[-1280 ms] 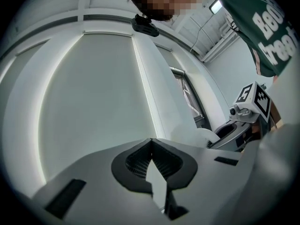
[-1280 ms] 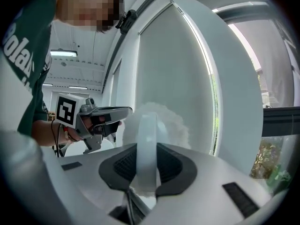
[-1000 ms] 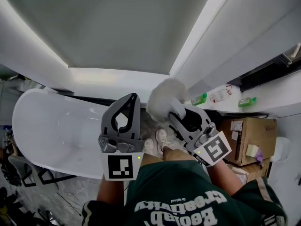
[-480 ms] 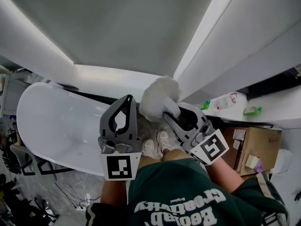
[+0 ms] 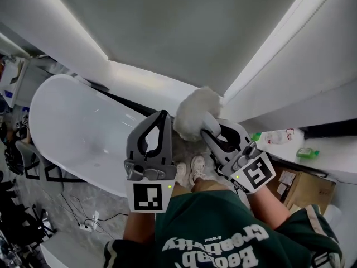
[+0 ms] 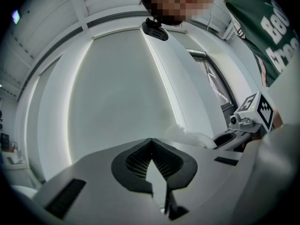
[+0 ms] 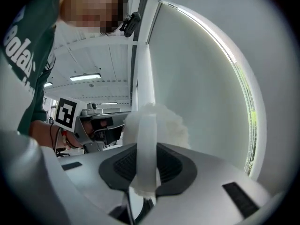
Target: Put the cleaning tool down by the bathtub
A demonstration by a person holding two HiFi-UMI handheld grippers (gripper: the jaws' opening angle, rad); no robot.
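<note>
The cleaning tool is a fluffy white duster head [image 5: 196, 112] on a white strap-like handle [image 7: 146, 144]. My right gripper [image 5: 210, 135] is shut on that handle, and the fluffy head [image 7: 161, 121] sticks out past the jaws. My left gripper [image 5: 162, 116] is held level beside it, shut with nothing between its pads. In the left gripper view the closed tips [image 6: 151, 140] meet and the duster [image 6: 187, 135] shows at the right. The white bathtub [image 5: 72, 124] lies below and left of both grippers.
A white ledge at the right carries a bottle [image 5: 278, 136] and a green item [image 5: 308, 152]. A cardboard box [image 5: 304, 187] stands under it. The person's shoes [image 5: 189, 169] are on the marbled floor beside the tub. Cables [image 5: 81, 222] and dark frames [image 5: 30, 163] lie at the left.
The view has swung toward the bathtub, which now reaches further right under the grippers. The box and ledge have slid to the right edge. Both grippers turned with it and kept their grip.
</note>
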